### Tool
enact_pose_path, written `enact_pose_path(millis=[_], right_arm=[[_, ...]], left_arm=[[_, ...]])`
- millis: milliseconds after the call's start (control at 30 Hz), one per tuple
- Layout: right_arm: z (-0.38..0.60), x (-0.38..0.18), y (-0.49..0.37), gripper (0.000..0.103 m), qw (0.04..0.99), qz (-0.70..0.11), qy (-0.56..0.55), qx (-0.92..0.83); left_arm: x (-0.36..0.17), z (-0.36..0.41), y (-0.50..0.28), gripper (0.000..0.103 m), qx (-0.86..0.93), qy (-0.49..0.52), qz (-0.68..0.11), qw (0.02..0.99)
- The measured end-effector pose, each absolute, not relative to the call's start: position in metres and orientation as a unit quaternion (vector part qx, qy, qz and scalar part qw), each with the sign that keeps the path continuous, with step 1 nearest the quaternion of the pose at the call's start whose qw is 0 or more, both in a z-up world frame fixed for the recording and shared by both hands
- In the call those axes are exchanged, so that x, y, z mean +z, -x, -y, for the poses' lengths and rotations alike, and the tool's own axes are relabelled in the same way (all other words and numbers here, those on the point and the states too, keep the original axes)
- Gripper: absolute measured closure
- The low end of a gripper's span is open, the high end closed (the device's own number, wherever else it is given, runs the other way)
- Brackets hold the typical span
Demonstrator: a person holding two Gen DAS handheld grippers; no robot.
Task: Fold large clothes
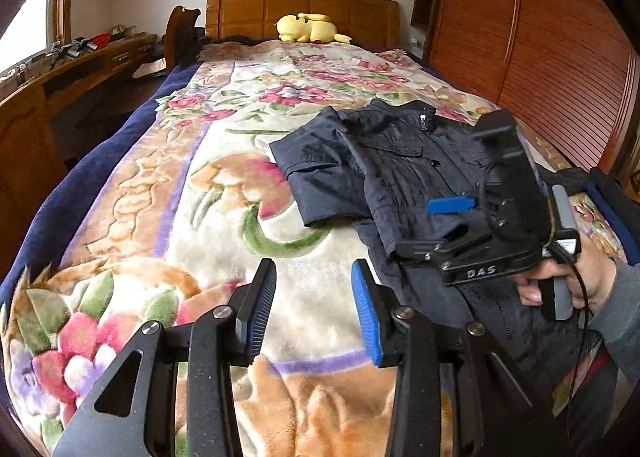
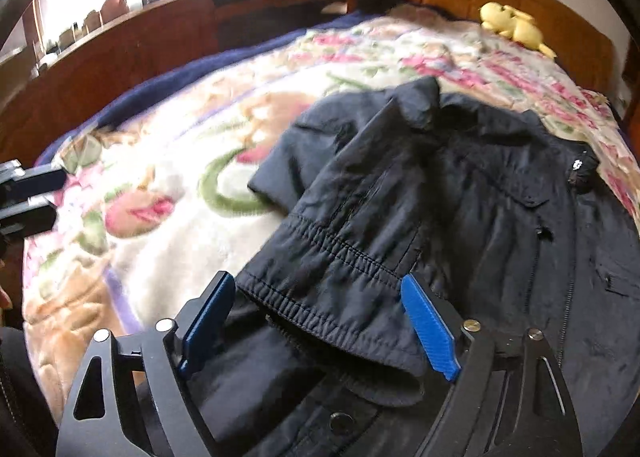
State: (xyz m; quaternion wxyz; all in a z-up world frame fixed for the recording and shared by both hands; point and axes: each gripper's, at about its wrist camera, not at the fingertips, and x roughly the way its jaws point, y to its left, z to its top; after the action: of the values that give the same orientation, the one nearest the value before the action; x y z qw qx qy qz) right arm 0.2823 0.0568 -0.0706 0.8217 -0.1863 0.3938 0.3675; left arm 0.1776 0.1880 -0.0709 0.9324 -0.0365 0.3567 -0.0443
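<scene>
A dark navy zip jacket [image 1: 404, 161] lies on the floral blanket [image 1: 208, 185], collar toward the headboard, one sleeve folded over its front. My left gripper [image 1: 314, 309] is open and empty, above the blanket just left of the jacket's hem. My right gripper [image 2: 320, 321] is open, its blue pads on either side of the elastic sleeve cuff [image 2: 332, 277], not closed on it. The right gripper also shows in the left wrist view [image 1: 460, 225], held in a hand over the jacket.
A yellow plush toy [image 1: 308, 29] lies by the wooden headboard [image 1: 300, 5]. A wooden wardrobe [image 1: 540, 37] runs along the bed's right side. A wooden desk [image 1: 60, 73] with clutter stands under the window on the left.
</scene>
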Motion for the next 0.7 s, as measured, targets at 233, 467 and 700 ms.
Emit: enact_pose_path(millis=[233,467,700], right_arm=[[-0.048,-0.076,-0.298,0.103,0.820,-0.405,0.215,0.342],[-0.007,-0.048,-0.303,0.103,0.844,-0.376,0.179,0.340],[-0.022,-0.041,-0.280,0.045,0.850,-0.337,0.164,0.371]], left_arm=[[-0.074,-0.185,-0.180,0.063,-0.052,0.040,-0.360,0.931],[-0.071,-0.178,-0.183,0.063,-0.059,0.035,-0.356,0.932],[-0.074,-0.182,-0.185,0.063,-0.052,0.041,-0.358,0.931]])
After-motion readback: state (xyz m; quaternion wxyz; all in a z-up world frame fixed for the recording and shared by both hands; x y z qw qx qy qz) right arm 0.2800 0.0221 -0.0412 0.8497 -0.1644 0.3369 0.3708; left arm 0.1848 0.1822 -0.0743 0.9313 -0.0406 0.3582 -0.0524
